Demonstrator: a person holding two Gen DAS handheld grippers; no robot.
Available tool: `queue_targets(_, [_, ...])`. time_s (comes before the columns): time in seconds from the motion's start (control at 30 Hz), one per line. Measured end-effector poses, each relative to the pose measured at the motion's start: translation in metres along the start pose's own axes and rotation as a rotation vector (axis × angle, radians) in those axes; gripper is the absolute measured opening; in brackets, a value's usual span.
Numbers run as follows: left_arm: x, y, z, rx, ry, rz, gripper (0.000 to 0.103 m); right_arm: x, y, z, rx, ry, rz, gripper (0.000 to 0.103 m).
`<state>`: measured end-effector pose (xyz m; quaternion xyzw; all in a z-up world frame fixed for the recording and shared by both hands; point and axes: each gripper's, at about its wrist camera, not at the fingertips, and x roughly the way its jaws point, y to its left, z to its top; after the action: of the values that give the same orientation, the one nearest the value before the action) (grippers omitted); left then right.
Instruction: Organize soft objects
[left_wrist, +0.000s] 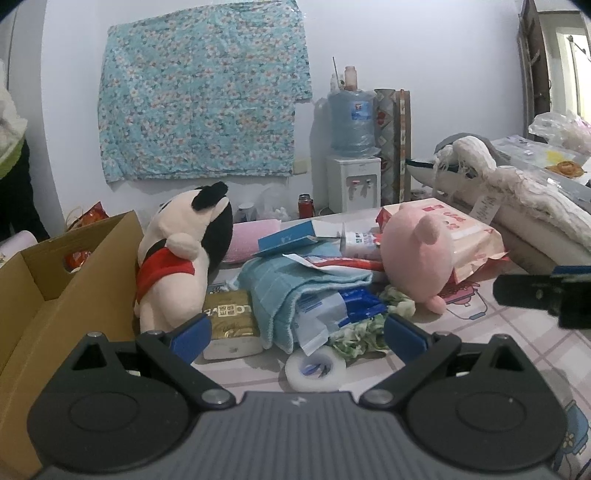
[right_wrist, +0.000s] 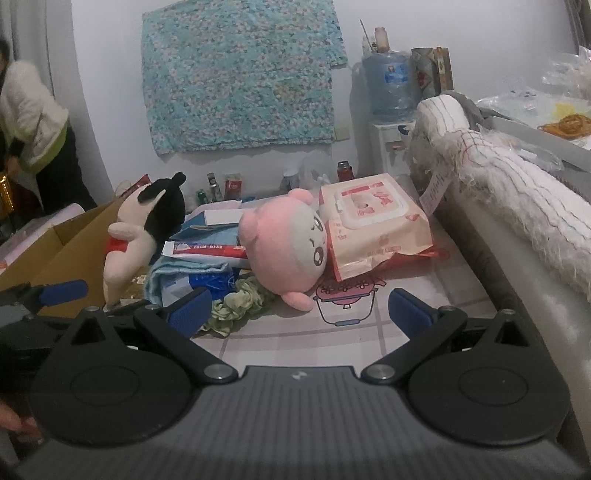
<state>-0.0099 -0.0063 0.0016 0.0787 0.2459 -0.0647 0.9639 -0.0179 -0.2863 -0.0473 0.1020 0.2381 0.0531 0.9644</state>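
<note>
Fingers of both grippers, left (left_wrist: 293, 334) and right (right_wrist: 301, 314), stand spread and empty. Round pink plush toy (right_wrist: 284, 247) lies centre frame on the tabletop (right_wrist: 303, 347), just ahead of the right gripper, long axis running lower-right; right hand judged nearer.

Left gripper (left_wrist: 293, 334) hangs wide open over a white tape roll (left_wrist: 315, 367), facing a crumpled light-blue towel (left_wrist: 291, 291), round pink plush (left_wrist: 417, 254) and brown cardboard box (left_wrist: 70, 295).
</note>
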Motion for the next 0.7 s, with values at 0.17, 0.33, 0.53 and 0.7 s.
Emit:
queue_targets(0.17, [-0.002, 0.0014, 0.0006, -0.013, -0.001, -0.014, 0.101, 0.0021, -0.0006, -0.0012, 0.009, 0.012, 0.01, 0.102])
queue_targets(0.33, [-0.0013, 0.0034, 0.0007, -0.028, 0.008, -0.015, 0.101, 0.0039, 0.0007, -0.0021, -0.005, 0.012, -0.005, 0.102])
queue_targets(0.53, [-0.0006, 0.0044, 0.0005, -0.031, 0.009, -0.016, 0.101, 0.0046, 0.0, -0.0026, -0.004, 0.013, -0.008, 0.102])
queue_targets(0.7, [-0.0008, 0.0049, 0.0001, -0.033, 0.015, -0.016, 0.101, 0.0045, -0.0002, -0.0026, -0.005, 0.014, -0.01, 0.102])
